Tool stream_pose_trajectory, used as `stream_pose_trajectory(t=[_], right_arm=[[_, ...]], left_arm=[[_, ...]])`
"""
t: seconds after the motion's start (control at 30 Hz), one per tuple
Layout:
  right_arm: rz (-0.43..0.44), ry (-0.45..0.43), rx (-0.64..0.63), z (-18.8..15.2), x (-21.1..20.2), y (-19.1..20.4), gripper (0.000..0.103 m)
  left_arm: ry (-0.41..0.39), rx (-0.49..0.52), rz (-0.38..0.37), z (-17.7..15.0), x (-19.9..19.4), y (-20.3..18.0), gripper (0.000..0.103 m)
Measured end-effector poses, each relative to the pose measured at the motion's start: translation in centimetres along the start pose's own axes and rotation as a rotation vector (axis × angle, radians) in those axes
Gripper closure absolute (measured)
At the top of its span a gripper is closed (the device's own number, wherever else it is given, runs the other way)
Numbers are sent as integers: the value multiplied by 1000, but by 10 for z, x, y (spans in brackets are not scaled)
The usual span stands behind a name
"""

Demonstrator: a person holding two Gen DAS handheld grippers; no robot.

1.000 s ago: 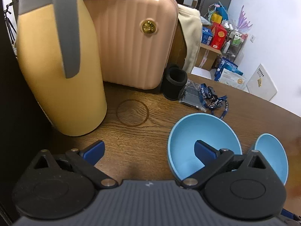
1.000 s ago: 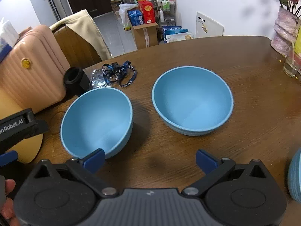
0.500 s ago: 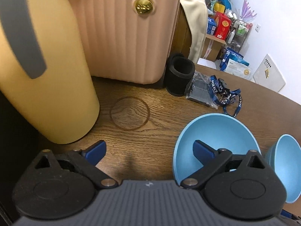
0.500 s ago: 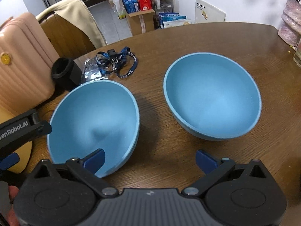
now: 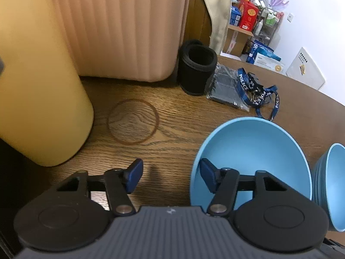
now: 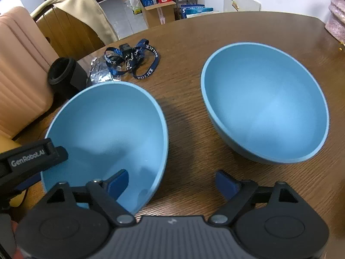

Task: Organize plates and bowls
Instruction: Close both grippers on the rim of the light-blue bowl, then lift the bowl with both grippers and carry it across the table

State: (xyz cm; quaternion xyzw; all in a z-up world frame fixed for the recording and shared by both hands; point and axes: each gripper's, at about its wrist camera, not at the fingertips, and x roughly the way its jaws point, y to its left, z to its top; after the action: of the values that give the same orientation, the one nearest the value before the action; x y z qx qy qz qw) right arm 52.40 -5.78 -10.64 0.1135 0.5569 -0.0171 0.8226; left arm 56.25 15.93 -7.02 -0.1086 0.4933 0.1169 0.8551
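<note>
Two light blue bowls sit on the wooden table. The near bowl (image 5: 254, 155) (image 6: 107, 129) is tilted. My left gripper (image 5: 170, 177) is partly closed astride its left rim, with the right finger (image 5: 207, 174) inside the bowl and the left finger outside; there is still a gap at the rim. My right gripper (image 6: 170, 183) is open astride the same bowl's right rim, its left finger (image 6: 117, 183) inside. The second bowl (image 6: 265, 101) (image 5: 330, 185) stands upright to the right.
A yellow container (image 5: 36, 86), a pink ribbed suitcase (image 5: 120, 28), a black cup (image 5: 197, 69) and a blue lanyard on a foil pouch (image 5: 248, 90) crowd the table's back left. A chair with a beige jacket (image 6: 82, 19) stands behind.
Both grippers have moved forward and down onto the near bowl. The left gripper's fingers have narrowed. The near bowl has tipped up.
</note>
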Motion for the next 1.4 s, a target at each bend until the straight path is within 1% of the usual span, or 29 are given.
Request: stream_pose_trajectory(t=[0.13,0.17,0.2,0.23,0.3,0.37,0.4,0.43,0.5,0.57,0.63,0.67,1.07,1.4], right_arm=[[13,3,15,0,5,-2,35],[18,2,19,0,6,-3,37],[21,1,23,1,7,-4,43],[25,2,28,1,8,-5,49],[30,-7,32,1,7,-7,52],[49,-10,33,2,7,-8,58],[70,-8,40,2,7,-10,66],[94,-6,48,2,7,-11,73],[114,-7,54,2,7,-11,79],[117,-12,46,2,7,-9,83],[127,-12,38,1,7,-7,91],[128,-13,37,1,7,-6,92],[126,-13,45,-4,4,-7,92],[132,-30,38,-15,-12,-6,92]], left_arm=[[14,11,-18,0,6,-6,59],[18,13,-26,-1,7,-7,64],[22,16,-33,-1,7,-9,68],[24,19,-37,-2,8,-10,70],[28,23,-49,-3,9,-12,78],[34,28,-67,-4,10,-13,83],[36,29,-74,-5,10,-14,86],[36,32,-77,-6,10,-15,86],[34,38,-78,-7,10,-15,86],[32,44,-86,-8,9,-15,87],[34,45,-96,-9,9,-15,87],[34,47,-94,-9,8,-15,87],[29,40,-107,-15,0,-11,88],[10,33,-110,-19,-17,-6,88]])
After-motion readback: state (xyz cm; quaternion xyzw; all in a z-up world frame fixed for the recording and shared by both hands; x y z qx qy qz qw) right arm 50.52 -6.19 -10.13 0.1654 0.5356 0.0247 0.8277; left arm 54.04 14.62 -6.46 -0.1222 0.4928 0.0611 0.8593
